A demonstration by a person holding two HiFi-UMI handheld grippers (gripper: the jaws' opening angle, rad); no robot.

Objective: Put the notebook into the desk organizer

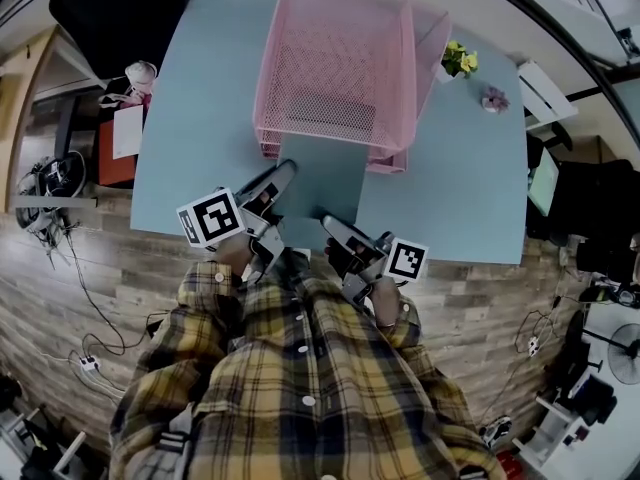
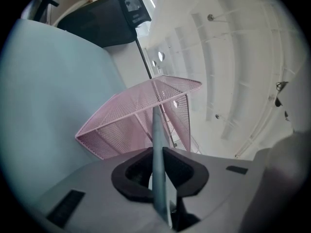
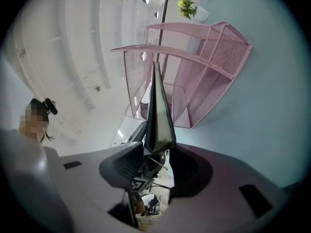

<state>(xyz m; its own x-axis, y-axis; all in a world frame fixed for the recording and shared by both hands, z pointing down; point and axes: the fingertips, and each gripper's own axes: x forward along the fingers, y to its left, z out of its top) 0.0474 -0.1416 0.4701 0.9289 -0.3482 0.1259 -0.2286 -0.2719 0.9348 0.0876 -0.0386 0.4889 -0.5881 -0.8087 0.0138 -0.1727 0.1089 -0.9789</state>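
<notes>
The notebook [image 1: 322,176], with a grey-blue cover, hangs over the table's near part with its far edge at the front of the pink mesh desk organizer [image 1: 335,63]. My left gripper [image 1: 278,180] is shut on the notebook's left edge. In the left gripper view the thin notebook [image 2: 158,144] is pinched between the pads, edge-on toward the organizer [image 2: 141,110]. My right gripper [image 1: 335,226] is at the notebook's near edge. In the right gripper view the notebook [image 3: 158,115] stands between wide jaws, and gaps show beside both pads [image 3: 124,164].
The light blue table [image 1: 200,118] carries a small pot of yellow flowers [image 1: 458,60] and a small purple thing [image 1: 494,99] at the back right. A black chair [image 1: 110,8] stands behind the table's left. Wooden floor lies below the near edge.
</notes>
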